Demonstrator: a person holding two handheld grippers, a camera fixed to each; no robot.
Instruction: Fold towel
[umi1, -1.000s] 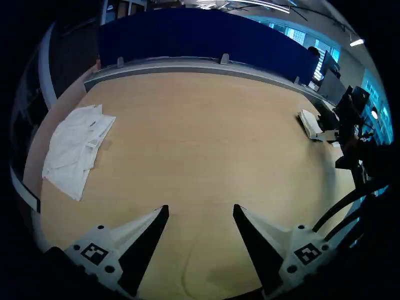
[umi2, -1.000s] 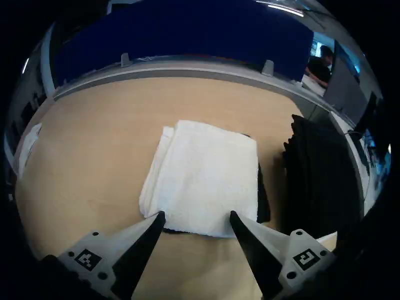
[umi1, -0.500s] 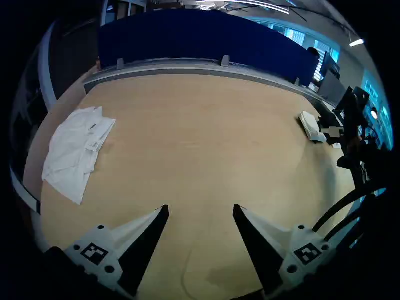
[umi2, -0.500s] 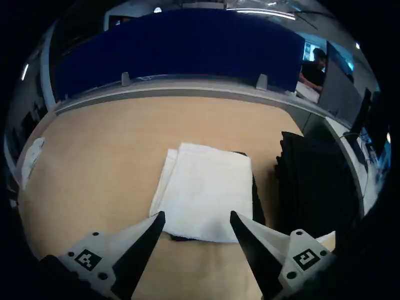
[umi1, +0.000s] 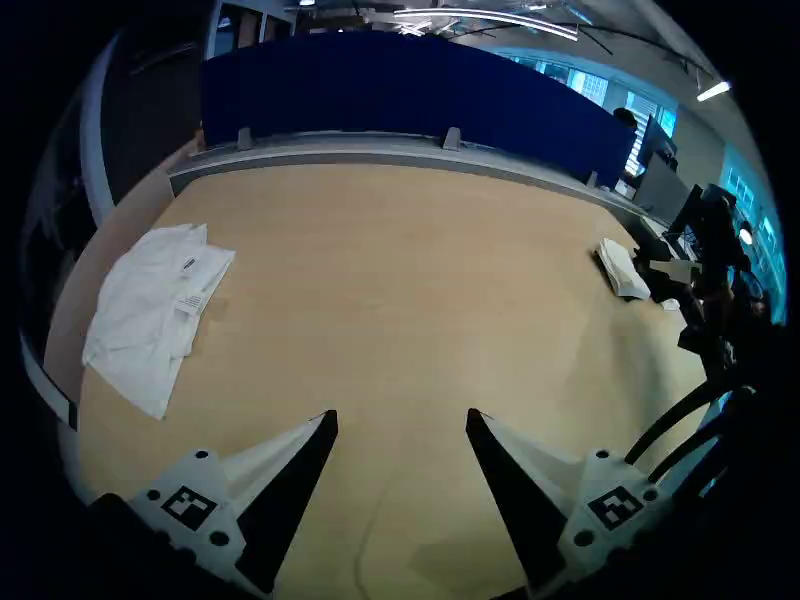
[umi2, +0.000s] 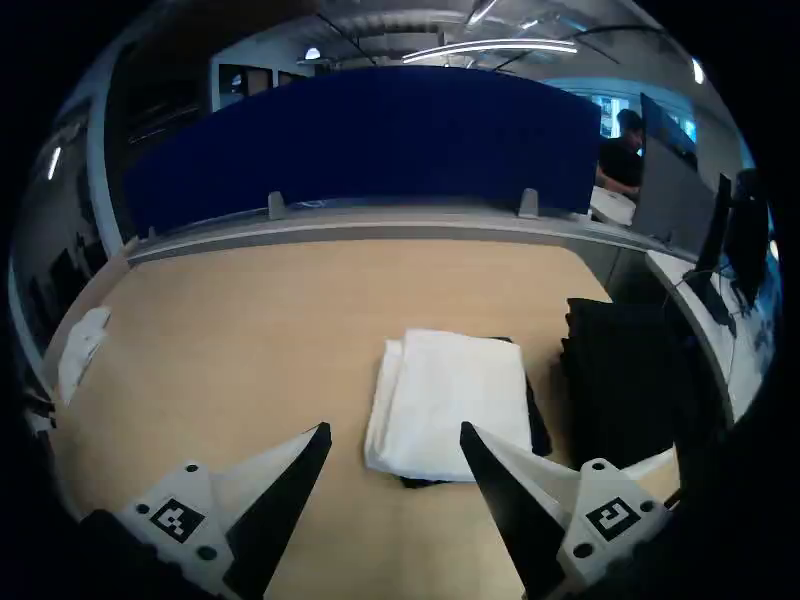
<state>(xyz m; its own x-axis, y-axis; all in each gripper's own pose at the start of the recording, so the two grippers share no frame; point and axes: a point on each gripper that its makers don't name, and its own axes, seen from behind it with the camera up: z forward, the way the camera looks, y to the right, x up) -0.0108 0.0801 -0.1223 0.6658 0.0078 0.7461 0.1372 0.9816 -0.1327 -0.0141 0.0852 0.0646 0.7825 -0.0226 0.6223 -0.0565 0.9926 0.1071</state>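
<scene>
Left gripper view: the left gripper (umi1: 400, 412) hangs over the pale wooden worktop (umi1: 400, 260), its jaws apart with nothing between them and only bare wood below. Farther on, to the left, a loose white cloth (umi1: 150, 300) lies rumpled near the worktop's edge, one corner turned back so that a label shows. A blue partition (umi1: 400, 90) stands along the far side.

In the right gripper view, the right gripper (umi2: 392, 427) is also raised above the worktop with its jaws apart and empty. Just beyond its fingertips lies the towel (umi2: 455, 400), white and folded into a neat rectangle. It rests on a dark cloth (umi2: 538, 425) that peeks out along its near and right edges. Just to the right sits a stack of black cloths (umi2: 620, 370), close to the worktop's edge. Behind the partition, at the far right, is a person (umi2: 622, 160).
</scene>
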